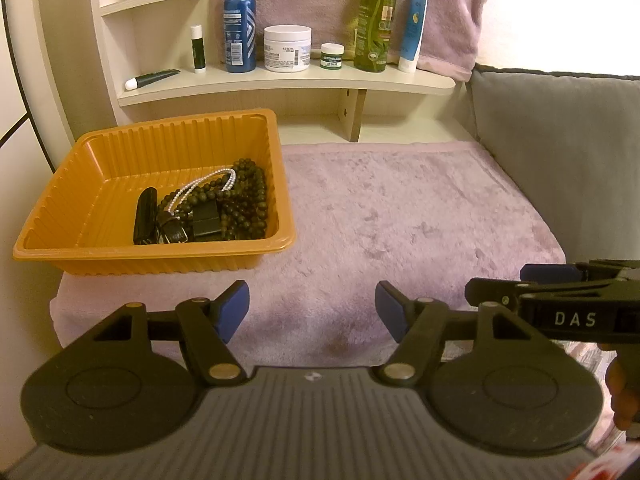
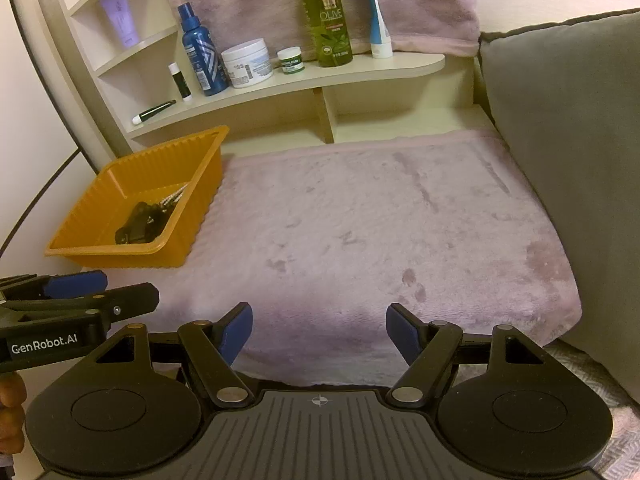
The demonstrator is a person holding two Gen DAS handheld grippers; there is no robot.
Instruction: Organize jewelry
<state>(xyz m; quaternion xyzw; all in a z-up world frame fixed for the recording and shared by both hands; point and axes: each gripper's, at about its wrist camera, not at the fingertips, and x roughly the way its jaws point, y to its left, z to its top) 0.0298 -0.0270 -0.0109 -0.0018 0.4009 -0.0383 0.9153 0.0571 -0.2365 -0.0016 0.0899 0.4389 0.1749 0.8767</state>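
Presently, both units are released and carry nothing: the left hand-held gripper [image 1: 312,308] and right hand-held gripper [image 2: 319,330] hover side by side above the pink towel [image 1: 400,216]. Dark bead strands [image 1: 244,204], a pearl strand [image 1: 200,188] and small black items lie in the orange tray [image 1: 120,258] at the towel's left, below the toiletry shelf [image 1: 280,80].

Tray [image 1: 56,220] sits at the left on the towel [image 1: 400,216], with beads [image 1: 248,200], a pearl strand [image 1: 208,184] and a watch [image 1: 172,232] piled in its near right corner. Behind runs the shelf [image 1: 280,84]: a tube [image 1: 150,79] lying at its left end, then bottle [image 1: 239,24], jar [image 1: 287,48], small pot [image 1: 332,56], another bottle [image 1: 374,24]. Cushion [image 1: 560,152] stands along the right. Both grippers, left [image 1: 312,308] and right [image 2: 319,330], sit side by side at the towel's near edge.
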